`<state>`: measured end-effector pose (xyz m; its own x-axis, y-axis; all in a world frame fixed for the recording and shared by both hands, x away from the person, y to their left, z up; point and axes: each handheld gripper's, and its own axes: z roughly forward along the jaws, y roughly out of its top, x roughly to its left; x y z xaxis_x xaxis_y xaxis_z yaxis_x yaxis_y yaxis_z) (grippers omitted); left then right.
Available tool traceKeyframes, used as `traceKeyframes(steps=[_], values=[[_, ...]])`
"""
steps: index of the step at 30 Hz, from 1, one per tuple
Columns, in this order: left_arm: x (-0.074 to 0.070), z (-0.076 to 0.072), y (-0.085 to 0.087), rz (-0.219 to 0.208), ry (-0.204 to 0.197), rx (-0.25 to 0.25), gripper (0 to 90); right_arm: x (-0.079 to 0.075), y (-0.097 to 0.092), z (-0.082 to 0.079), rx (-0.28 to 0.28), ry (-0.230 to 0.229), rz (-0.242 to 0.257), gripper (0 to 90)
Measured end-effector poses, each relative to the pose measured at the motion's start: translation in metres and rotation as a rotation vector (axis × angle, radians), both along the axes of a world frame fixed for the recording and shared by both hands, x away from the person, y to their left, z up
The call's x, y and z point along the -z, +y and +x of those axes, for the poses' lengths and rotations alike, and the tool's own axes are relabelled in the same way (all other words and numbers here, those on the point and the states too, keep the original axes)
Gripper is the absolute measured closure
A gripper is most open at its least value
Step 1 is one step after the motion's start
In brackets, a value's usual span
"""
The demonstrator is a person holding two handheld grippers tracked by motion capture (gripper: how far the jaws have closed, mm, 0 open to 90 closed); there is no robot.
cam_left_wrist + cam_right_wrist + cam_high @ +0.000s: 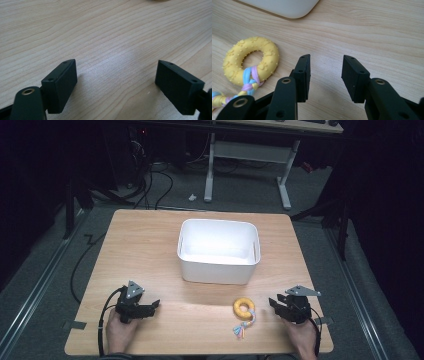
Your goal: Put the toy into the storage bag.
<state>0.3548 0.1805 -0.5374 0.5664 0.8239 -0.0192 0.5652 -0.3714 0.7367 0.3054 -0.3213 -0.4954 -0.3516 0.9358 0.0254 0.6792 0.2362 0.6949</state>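
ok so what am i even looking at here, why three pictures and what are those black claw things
There is no robot. A person sits at a wooden table and holds a hand tool with two black jaws in each hand. The high view looks down on the table from above the person: the left gripper is at bottom left, the right gripper at bottom right. The other two pictures come from small cameras riding on the tools, looking out along their jaws.

On the table stand a white bin and, nearer the person, a yellow ring toy with a braided pastel rope tail.

Nothing is held. The left gripper view shows its jaws wide apart over bare wood. The right gripper view shows its jaws narrower but apart, with only table between them; the ring lies just to their left, untouched.
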Motion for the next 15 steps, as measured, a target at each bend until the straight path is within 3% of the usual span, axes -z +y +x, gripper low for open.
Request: traceKeyframes(steps=[10,15], values=[[0.000,0.000,0.000,0.000,0.000,0.000,18.1,-0.007,0.013,-0.004,-0.057,-0.009,-0.010,64.4],[0.000,0.000,0.000,0.000,0.000,-0.001,18.1,-0.009,0.019,-0.003,-0.089,0.009,-0.013,64.1]])
